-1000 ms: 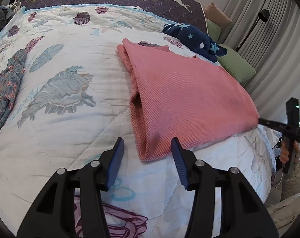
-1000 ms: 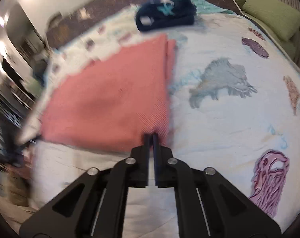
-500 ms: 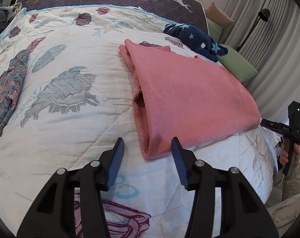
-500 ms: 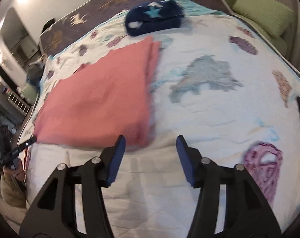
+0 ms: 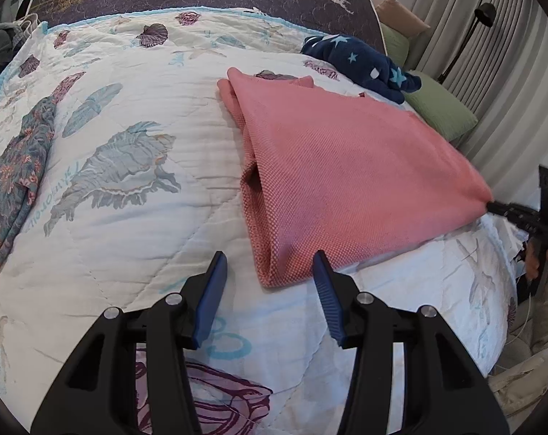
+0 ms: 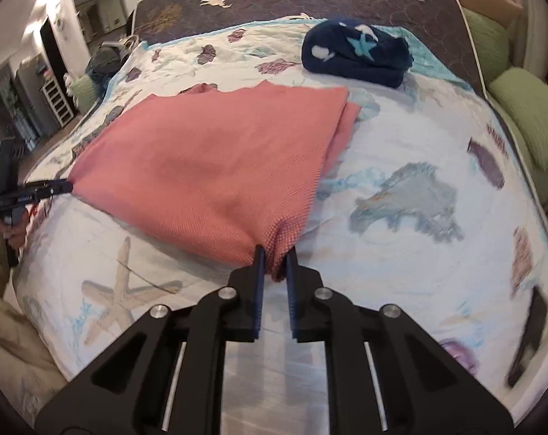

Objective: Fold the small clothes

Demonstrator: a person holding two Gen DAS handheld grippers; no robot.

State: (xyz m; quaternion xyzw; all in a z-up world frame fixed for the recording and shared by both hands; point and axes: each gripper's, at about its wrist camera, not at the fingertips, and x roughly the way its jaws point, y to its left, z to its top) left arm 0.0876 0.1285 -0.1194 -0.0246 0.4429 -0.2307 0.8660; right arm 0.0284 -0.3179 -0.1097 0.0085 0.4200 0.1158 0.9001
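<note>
Pink cloth, already folded at least once, lies on the bed, its near edge close to the bed's front side. A navy star garment sits behind it, apart.

Right claw: jaws have just been closing; now pinched on the cloth's near right corner, fabric bunched between the pads. Seen from the left view, that corner is drawn to a taut point.

Left claw: jaws apart, nothing held. The near left corner lies between the open fingers, not pinched.

Judged step: securing both near corners before carrying them over for the next fold.

Risks:
- Right pinch looks shallow, at the very tip; a pull could slip the corner out.
- The folded edge on the left gapes into layers; a left grab may catch only the top layer, and the fold would split.
- Lifting right before left is gripped would skew the cloth and drag it toward the bed's edge
</note>
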